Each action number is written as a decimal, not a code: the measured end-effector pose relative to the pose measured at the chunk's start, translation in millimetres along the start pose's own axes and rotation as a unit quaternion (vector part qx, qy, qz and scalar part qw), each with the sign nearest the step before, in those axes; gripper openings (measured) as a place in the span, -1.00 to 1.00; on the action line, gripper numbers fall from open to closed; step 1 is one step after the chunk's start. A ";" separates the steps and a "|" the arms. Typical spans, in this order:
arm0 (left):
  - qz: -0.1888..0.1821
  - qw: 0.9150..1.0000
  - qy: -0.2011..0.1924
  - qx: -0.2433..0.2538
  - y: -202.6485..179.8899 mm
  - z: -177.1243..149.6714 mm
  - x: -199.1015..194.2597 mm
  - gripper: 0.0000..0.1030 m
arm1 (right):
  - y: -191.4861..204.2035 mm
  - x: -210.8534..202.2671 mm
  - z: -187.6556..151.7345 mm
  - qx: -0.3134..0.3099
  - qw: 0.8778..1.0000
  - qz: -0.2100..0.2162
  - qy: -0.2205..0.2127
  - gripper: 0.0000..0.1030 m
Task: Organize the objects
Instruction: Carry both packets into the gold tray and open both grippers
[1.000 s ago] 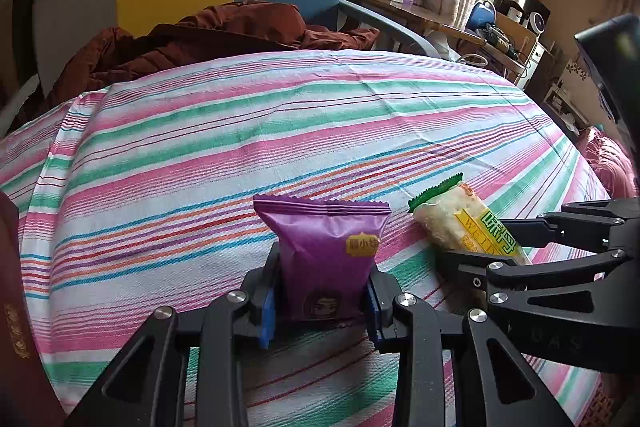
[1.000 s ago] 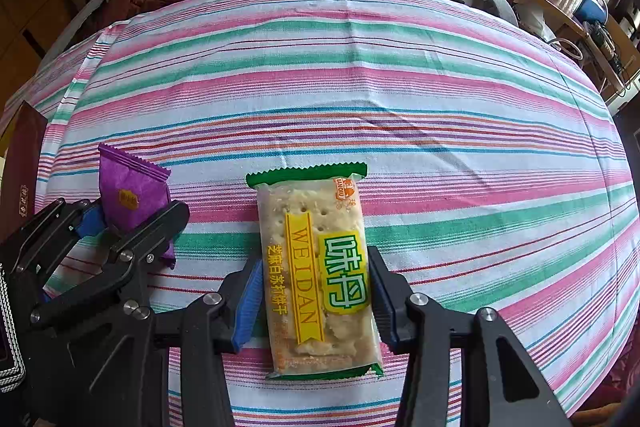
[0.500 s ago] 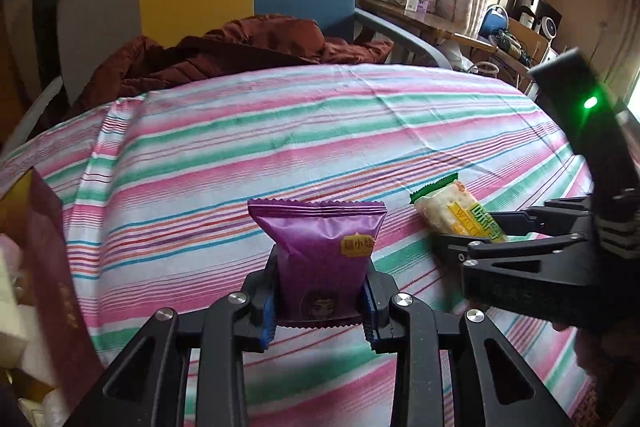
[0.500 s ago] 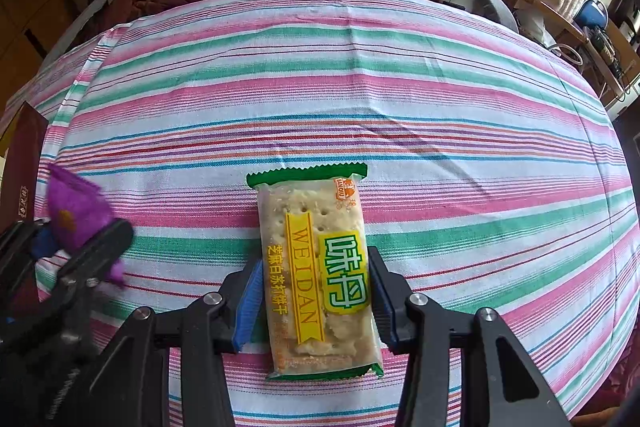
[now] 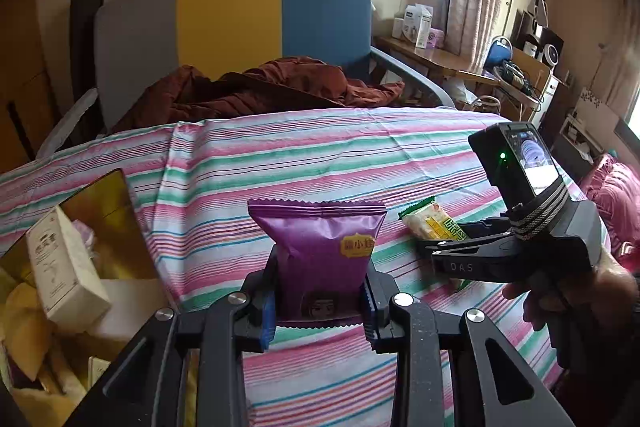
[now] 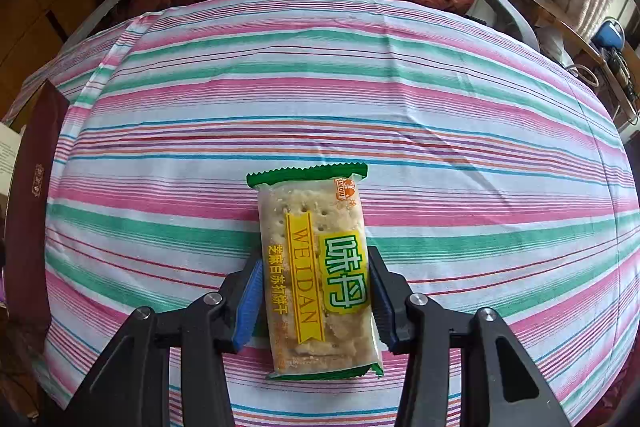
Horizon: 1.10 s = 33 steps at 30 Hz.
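My left gripper [image 5: 318,311] is shut on a purple snack packet [image 5: 320,259] and holds it upright above the striped cloth. My right gripper [image 6: 316,301] straddles a green and yellow cracker packet [image 6: 316,267] that lies flat on the striped tablecloth [image 6: 440,107]. Its blue pads touch the packet's long sides. In the left wrist view the right gripper [image 5: 440,239] shows at the right with the cracker packet [image 5: 430,223] between its fingers. An open dark red box [image 5: 100,211] with a gold inside stands at the left.
The box holds a white carton [image 5: 64,263] and yellow wrapped items [image 5: 24,327]. Its dark red wall [image 6: 36,211] shows at the left in the right wrist view. A brown jacket [image 5: 260,87] lies on a chair [image 5: 280,11] behind the table.
My left gripper has risen and pulled back to the left with the purple packet, bringing the open box into view. It has left the right wrist view. The right gripper has stayed on the cracker packet.
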<state>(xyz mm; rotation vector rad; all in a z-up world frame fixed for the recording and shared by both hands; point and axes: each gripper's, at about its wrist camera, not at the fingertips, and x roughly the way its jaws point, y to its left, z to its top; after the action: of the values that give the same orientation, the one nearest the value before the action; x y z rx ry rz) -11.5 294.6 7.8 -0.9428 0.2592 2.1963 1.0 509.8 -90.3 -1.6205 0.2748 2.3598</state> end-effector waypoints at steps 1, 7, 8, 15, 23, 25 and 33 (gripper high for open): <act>0.002 1.000 -0.003 -0.001 2.8 -1.3 -4.4 -0.35 | 2.0 0.8 0.1 -0.003 1.000 0.000 -0.001 -0.07; 0.010 1.000 -0.010 -0.014 19.2 -11.0 -23.7 -0.34 | 11.5 -1.1 -4.0 -0.020 1.000 0.005 -0.003 -0.07; 0.011 1.000 -0.010 -0.015 21.3 -12.5 -25.8 -0.34 | 13.5 -0.9 -3.8 -0.023 1.000 0.007 -0.003 -0.07; 0.013 0.999 -0.004 -0.030 45.4 -25.8 -41.9 -0.34 | 28.6 -0.9 -5.6 -0.035 0.999 0.024 0.004 -0.07; 0.022 0.997 -0.009 -0.067 89.8 -45.5 -73.6 -0.34 | 62.4 -9.6 -8.6 -0.049 0.997 0.051 0.021 -0.08; 0.028 0.996 -0.015 -0.083 107.8 -50.9 -86.0 -0.34 | 75.0 -19.1 -8.5 -0.054 0.996 0.064 0.012 -0.08; 0.069 0.985 -0.046 -0.154 184.1 -80.2 -140.6 -0.34 | 156.1 -85.2 -24.3 -0.088 0.982 0.154 -0.059 -0.08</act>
<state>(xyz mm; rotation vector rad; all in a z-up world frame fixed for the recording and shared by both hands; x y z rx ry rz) -27.5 51.2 31.6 -1.0087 -0.0659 2.4475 1.4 345.3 -18.5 -1.6032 0.3219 2.7718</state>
